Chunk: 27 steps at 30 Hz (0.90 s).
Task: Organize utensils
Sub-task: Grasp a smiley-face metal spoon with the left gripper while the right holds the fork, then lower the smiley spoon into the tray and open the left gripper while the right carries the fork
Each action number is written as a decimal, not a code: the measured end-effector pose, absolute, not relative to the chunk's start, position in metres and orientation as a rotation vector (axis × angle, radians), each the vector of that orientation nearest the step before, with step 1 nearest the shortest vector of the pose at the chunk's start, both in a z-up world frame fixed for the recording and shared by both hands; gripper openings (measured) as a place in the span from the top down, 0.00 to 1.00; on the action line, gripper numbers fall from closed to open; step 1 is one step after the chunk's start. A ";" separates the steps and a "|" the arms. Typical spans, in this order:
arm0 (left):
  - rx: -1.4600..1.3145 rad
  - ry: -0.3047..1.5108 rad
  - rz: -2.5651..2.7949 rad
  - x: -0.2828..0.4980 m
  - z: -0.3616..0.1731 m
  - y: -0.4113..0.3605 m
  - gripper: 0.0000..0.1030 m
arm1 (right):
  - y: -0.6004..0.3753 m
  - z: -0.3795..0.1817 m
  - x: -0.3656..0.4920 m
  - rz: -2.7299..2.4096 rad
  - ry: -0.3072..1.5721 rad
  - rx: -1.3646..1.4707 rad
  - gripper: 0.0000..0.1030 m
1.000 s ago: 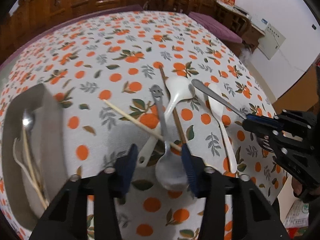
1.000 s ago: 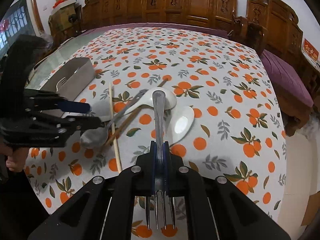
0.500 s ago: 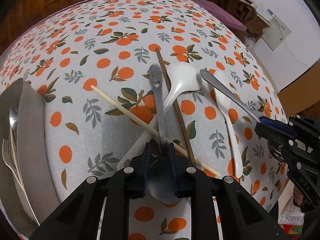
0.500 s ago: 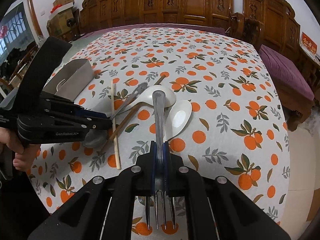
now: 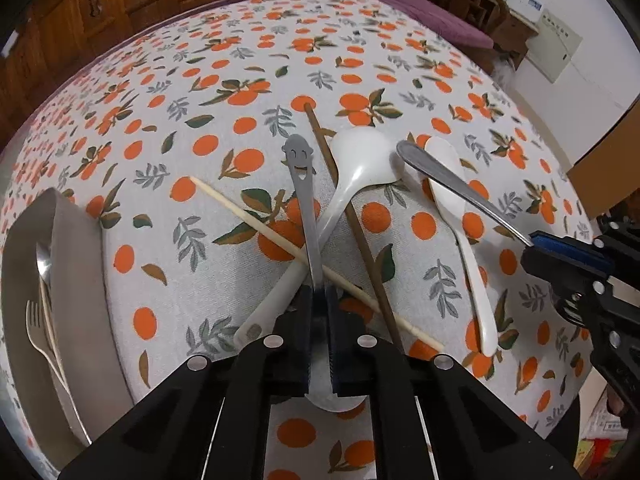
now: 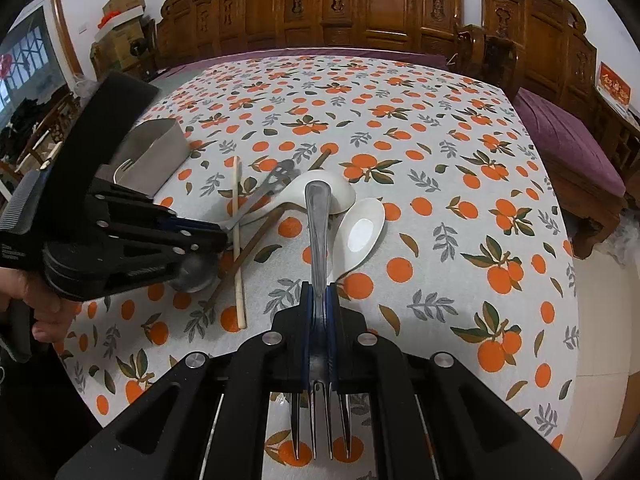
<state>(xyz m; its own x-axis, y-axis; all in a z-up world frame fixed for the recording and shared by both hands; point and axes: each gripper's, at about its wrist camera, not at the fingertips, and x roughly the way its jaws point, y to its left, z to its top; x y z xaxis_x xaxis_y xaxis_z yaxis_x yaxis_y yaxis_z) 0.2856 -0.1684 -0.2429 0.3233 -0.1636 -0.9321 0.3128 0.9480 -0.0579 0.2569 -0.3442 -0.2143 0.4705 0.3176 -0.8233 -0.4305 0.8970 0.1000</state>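
Note:
In the left wrist view my left gripper (image 5: 319, 292) has its jaws closing on the handle of a metal spoon (image 5: 304, 200) with a smiley-face end; the pads press on it just above the bowl. The spoon lies across a light chopstick (image 5: 248, 216) and a white ladle spoon (image 5: 364, 160), beside a dark chopstick (image 5: 320, 132). My right gripper (image 6: 319, 292) is shut on a metal fork (image 6: 318, 232), its handle pointing forward above a second white spoon (image 6: 362, 236). The grey tray (image 5: 76, 264) stands at the left.
The tray holds a spoon (image 5: 43, 256), a fork (image 5: 34, 320) and pale sticks. An orange-print cloth (image 6: 440, 200) covers the table, whose edge runs close on the right. Carved wooden chairs (image 6: 360, 8) and a purple-cushioned bench (image 6: 568, 136) stand beyond.
My left gripper's jaws have come together from wide apart onto the metal spoon's handle, and the gripper has edged forward over the bowl. The right gripper keeps still with the fork.

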 end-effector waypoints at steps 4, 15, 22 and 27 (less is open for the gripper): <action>0.138 1.163 -0.321 0.275 -0.229 -0.161 0.95 | -0.344 -0.214 0.256 0.458 0.978 -0.128 0.92; 0.108 1.078 -0.338 0.254 -0.184 -0.135 0.95 | -0.320 -0.196 0.253 0.464 0.949 -0.123 0.92; 0.097 1.032 -0.328 0.246 -0.161 -0.107 0.95 | -0.296 -0.187 0.253 0.480 0.943 -0.138 0.92; 0.078 1.016 -0.306 0.242 -0.151 -0.079 0.95 | -0.279 -0.180 0.253 0.496 0.931 -0.144 0.92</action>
<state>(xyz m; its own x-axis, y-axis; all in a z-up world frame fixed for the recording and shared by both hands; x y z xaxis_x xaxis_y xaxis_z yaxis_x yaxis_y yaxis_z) 0.2418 -0.0790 -0.1509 0.4881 -0.2155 -0.8457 0.2874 0.9547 -0.0774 0.2527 -0.2791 -0.1804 0.4938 0.3468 -0.7974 -0.4683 0.8787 0.0922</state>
